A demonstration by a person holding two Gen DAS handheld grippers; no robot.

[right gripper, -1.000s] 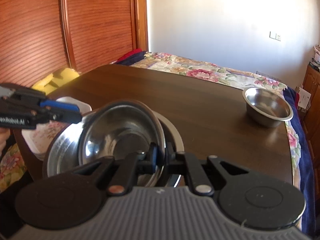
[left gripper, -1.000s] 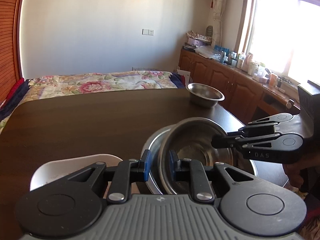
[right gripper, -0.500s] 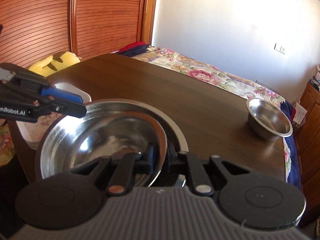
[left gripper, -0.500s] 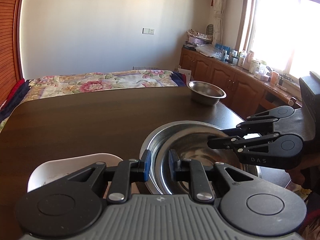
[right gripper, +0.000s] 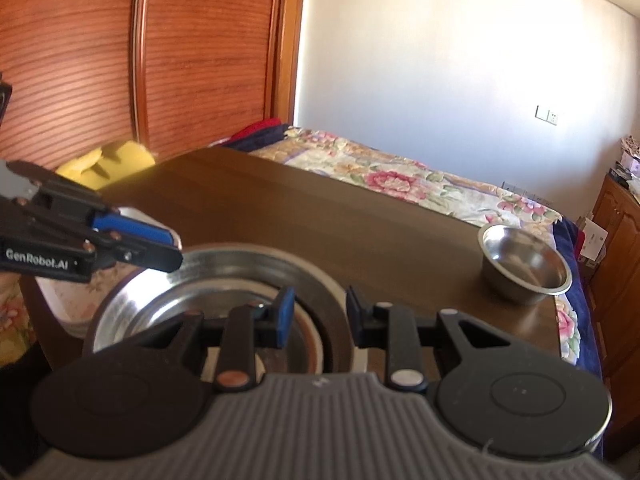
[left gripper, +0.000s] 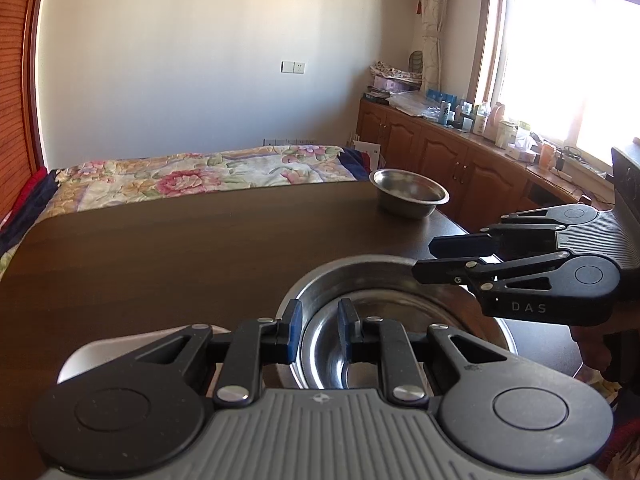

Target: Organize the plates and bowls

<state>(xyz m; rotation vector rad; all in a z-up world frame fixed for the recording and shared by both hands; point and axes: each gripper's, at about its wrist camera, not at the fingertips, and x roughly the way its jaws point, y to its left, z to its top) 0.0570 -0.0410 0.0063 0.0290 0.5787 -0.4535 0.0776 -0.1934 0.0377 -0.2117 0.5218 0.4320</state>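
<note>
A steel bowl (left gripper: 360, 280) lies nested inside a larger steel bowl (right gripper: 224, 264) at the near edge of the dark wooden table (left gripper: 180, 248). My left gripper (left gripper: 318, 330) is open, its jaws either side of the bowls' near rim. My right gripper (right gripper: 318, 312) is open just above the opposite rim and holds nothing; it also shows in the left wrist view (left gripper: 432, 258). A white floral plate (right gripper: 60, 300) sits left of the bowls. A small steel bowl (left gripper: 408, 192) stands at the far right corner, also in the right wrist view (right gripper: 524, 264).
A bed with a floral cover (left gripper: 192, 176) lies beyond the table. Wooden cabinets (left gripper: 460, 164) with bottles run under the window on the right. A wooden sliding door (right gripper: 140, 60) and a yellow cushion (right gripper: 108, 160) are on the left.
The tilted inner bowl has been lowered flat into the larger bowl. My right gripper has opened, let go of its rim and lifted slightly. My left gripper has opened a little wider.
</note>
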